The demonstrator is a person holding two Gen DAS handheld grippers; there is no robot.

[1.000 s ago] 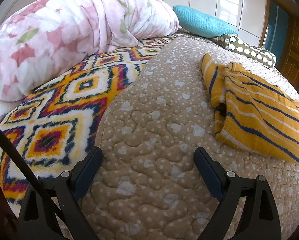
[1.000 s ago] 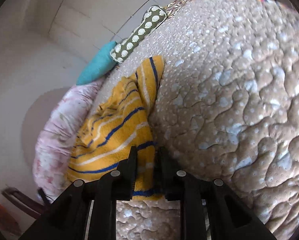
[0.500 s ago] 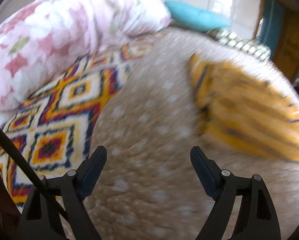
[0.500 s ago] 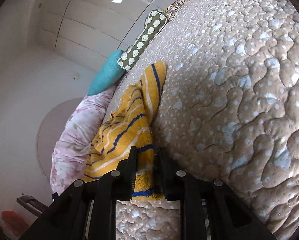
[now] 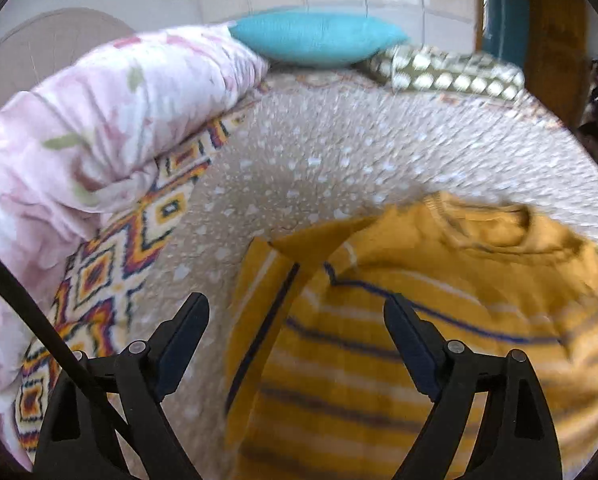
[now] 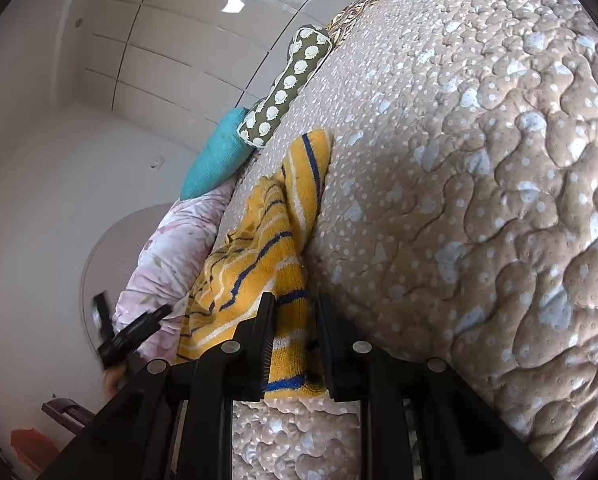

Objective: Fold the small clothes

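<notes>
Quilted bed (image 6: pixel 479 200); yellow striped garment (image 6: pixel 259 264) bears no readable label.

We see a bed under a beige quilted cover (image 5: pixel 323 160), with a patterned blanket (image 5: pixel 111 276) and a pink floral duvet (image 5: pixel 99 120) left of the tongs. Ahead lie a teal cushion (image 5: pixel 315 42) and an olive patterned pillow (image 5: pixel 447 74), before glossy white cupboard panels (image 6: pixel 171 52). A wooden door (image 5: pixel 555 28) stands far right.
</notes>
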